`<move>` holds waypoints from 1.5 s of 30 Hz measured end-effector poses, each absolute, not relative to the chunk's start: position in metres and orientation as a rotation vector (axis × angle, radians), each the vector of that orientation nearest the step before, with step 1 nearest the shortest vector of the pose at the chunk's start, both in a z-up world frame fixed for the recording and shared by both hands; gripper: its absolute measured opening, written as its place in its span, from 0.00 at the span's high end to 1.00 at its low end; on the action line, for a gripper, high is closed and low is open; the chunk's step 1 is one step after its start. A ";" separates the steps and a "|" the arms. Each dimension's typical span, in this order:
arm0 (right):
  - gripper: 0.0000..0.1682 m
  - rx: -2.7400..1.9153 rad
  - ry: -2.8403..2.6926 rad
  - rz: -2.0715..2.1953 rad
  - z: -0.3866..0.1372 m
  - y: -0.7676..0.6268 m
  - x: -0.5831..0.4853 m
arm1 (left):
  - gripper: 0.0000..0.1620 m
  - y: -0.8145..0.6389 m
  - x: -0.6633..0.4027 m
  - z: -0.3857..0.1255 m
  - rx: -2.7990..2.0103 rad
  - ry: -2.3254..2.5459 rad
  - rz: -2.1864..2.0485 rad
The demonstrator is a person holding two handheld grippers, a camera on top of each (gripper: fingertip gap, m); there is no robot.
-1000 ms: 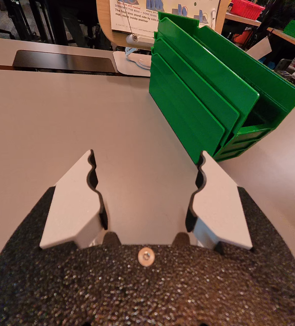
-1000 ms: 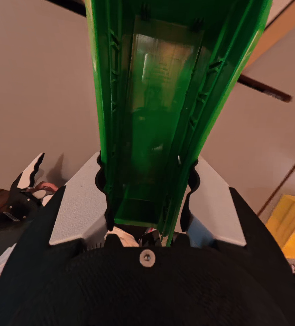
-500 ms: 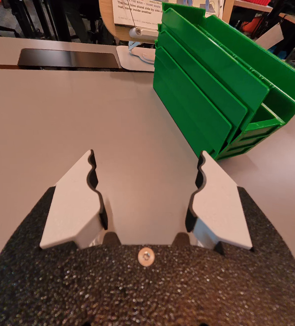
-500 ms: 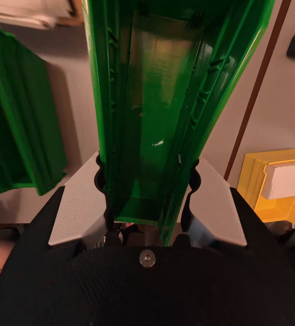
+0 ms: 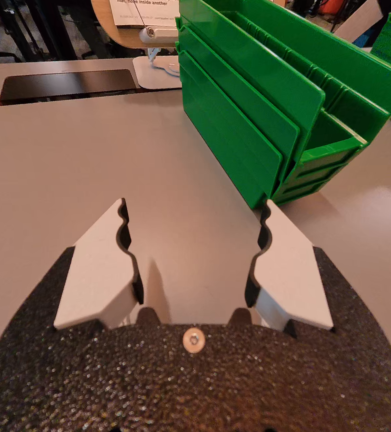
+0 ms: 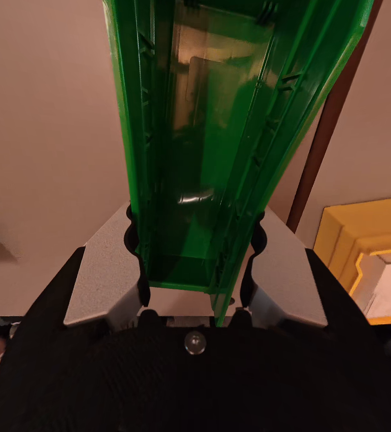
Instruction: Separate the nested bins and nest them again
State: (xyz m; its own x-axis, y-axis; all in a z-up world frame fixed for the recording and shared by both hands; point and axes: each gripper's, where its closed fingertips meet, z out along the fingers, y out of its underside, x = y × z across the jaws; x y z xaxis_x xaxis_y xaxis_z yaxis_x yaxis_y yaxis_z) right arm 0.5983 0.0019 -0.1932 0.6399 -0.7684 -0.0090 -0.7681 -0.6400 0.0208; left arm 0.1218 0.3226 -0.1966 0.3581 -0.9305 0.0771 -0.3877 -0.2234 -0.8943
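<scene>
The right gripper (image 6: 195, 252) was clamped on a long, narrow green bin (image 6: 213, 140), glossy inside with ribbed walls, held above the grey table (image 6: 49, 117); a yellow bin (image 6: 358, 245) lay to the right. The left gripper (image 5: 193, 210) hung spread and empty over the table (image 5: 96, 163). Far right of it stood a stack (image 5: 248, 112) of three nested green bins, their flat side walls stepped.

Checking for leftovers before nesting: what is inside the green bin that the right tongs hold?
Nothing loose shows inside the green bin clamped in the right tongs: only ribbed walls and a glossy floor. Its far end runs out of frame, unseen.
</scene>
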 end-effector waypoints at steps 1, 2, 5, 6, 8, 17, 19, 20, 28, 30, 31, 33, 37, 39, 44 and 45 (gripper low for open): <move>0.41 2.831 -1.297 -0.024 -0.200 0.002 0.601 | 0.32 0.323 0.122 -0.196 -1.781 1.164 -0.800; 0.41 2.828 -1.267 -0.020 -0.206 0.002 0.604 | 0.32 0.324 0.122 -0.196 -1.776 1.163 -0.787; 0.41 2.827 -1.247 0.001 -0.217 0.003 0.616 | 0.32 0.322 0.123 -0.196 -1.775 1.166 -0.785; 0.41 2.834 -1.250 0.000 -0.218 0.005 0.620 | 0.32 0.322 0.124 -0.197 -1.777 1.166 -0.783; 0.41 2.844 -1.230 -0.008 -0.221 0.007 0.623 | 0.32 0.323 0.125 -0.199 -1.780 1.171 -0.771; 0.32 2.931 -1.251 -0.003 -0.225 0.014 0.636 | 0.32 0.320 0.131 -0.220 -1.847 1.196 -0.829; 0.30 2.939 -1.235 -0.002 -0.225 0.014 0.637 | 0.32 0.319 0.131 -0.222 -1.851 1.199 -0.834; 0.31 2.947 -1.206 0.003 -0.225 0.014 0.636 | 0.32 0.320 0.131 -0.222 -1.849 1.200 -0.828; 0.29 2.955 -1.177 0.016 -0.226 0.014 0.634 | 0.32 0.317 0.131 -0.217 -1.828 1.212 -0.823; 0.28 2.965 -1.165 0.025 -0.226 0.014 0.633 | 0.32 0.316 0.131 -0.217 -1.823 1.220 -0.825; 0.27 2.971 -1.158 0.035 -0.226 0.015 0.633 | 0.32 0.316 0.131 -0.217 -1.825 1.223 -0.822; 0.26 2.988 -1.144 0.063 -0.226 0.016 0.634 | 0.32 0.317 0.130 -0.217 -1.828 1.219 -0.820; 0.25 3.009 -1.120 0.148 -0.218 0.015 0.639 | 0.31 0.315 0.131 -0.213 -1.825 1.213 -0.836; 0.25 3.032 -1.113 0.195 -0.211 0.017 0.642 | 0.31 0.314 0.131 -0.212 -1.821 1.214 -0.838; 0.31 3.118 -1.118 0.233 -0.172 0.043 0.626 | 0.31 0.312 0.131 -0.209 -1.828 1.216 -0.860; 0.31 3.153 -1.112 0.195 -0.161 0.056 0.615 | 0.31 0.313 0.130 -0.209 -1.832 1.215 -0.856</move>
State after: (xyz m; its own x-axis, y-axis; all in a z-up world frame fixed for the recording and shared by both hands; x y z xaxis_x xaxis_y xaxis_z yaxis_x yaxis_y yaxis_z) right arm 0.6146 0.0561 -0.1607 0.7750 -0.6307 0.0400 -0.6066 -0.7602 -0.2326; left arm 0.1300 0.3134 -0.2092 0.3215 -0.9395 0.1184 -0.4278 -0.2557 -0.8669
